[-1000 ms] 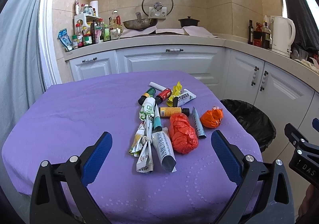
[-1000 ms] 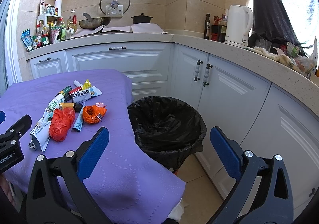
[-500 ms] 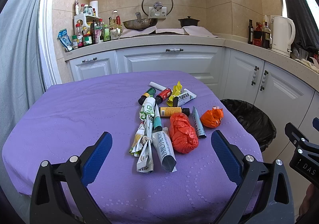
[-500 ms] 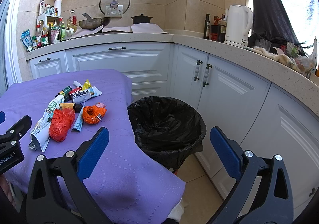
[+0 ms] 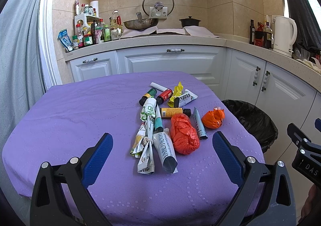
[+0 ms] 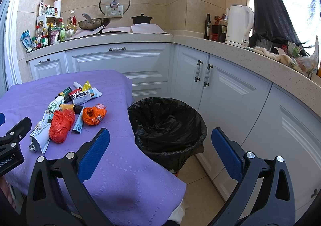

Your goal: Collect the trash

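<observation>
Change: nothing has moved — both views match.
Left gripper (image 5: 160, 152): spread, empty; trash pile (image 5: 168, 125) straight ahead.
Right gripper (image 6: 160, 150): spread, empty, faces bin (image 6: 166, 125).

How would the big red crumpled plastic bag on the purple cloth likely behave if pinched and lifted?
The red crumpled bag looks like thin, wrinkled film, so it probably squashes and feels light. Bunched loosely, it may unfurl or sag. It is unlikely to roll.

The trash pile (image 5: 166, 125) lay in the middle of the worktop (image 5: 70, 121), ahead of my left fingers (image 5: 96, 153). The lined bin (image 6: 166, 125) stood on the floor just right of the worktop, ahead of my right fingers (image 6: 94, 151); cabinets (image 5: 170, 61) stood behind.
</observation>
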Available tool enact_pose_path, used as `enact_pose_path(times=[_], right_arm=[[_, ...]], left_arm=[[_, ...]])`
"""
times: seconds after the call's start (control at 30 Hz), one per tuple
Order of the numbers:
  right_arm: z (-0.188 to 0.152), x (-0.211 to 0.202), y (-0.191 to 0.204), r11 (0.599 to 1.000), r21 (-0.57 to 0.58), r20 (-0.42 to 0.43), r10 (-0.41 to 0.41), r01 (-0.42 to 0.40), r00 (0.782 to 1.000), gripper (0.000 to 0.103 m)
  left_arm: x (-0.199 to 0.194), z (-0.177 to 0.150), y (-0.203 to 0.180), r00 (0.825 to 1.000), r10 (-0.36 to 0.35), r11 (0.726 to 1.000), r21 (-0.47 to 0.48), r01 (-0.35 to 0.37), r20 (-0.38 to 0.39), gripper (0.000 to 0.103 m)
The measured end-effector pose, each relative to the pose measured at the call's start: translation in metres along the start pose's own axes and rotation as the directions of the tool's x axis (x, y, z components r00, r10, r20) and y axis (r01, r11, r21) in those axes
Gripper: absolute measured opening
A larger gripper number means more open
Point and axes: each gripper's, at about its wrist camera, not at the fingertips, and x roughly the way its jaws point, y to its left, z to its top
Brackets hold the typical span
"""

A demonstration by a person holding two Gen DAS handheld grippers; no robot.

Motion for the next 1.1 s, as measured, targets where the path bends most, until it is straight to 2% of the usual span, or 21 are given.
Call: enact_pose_path(times=[0.8, 1.1], right_arm=[[0.005, 0.002, -0.008, 1.000, 0.003, 0.002, 0.000, 0.000, 1.000, 0.099], [0.005, 0.008, -0.009, 1.000, -0.010, -0.007, 0.006, -0.006, 1.000, 0.099]], left_arm=[[0.000, -0.001, -0.001, 1.000, -0.002, 1.000, -0.002, 0.002, 0.001, 0.097], [0.007, -0.003, 0.004, 1.000, -0.002, 1.000, -0.021, 0.002, -0.023, 0.096]])
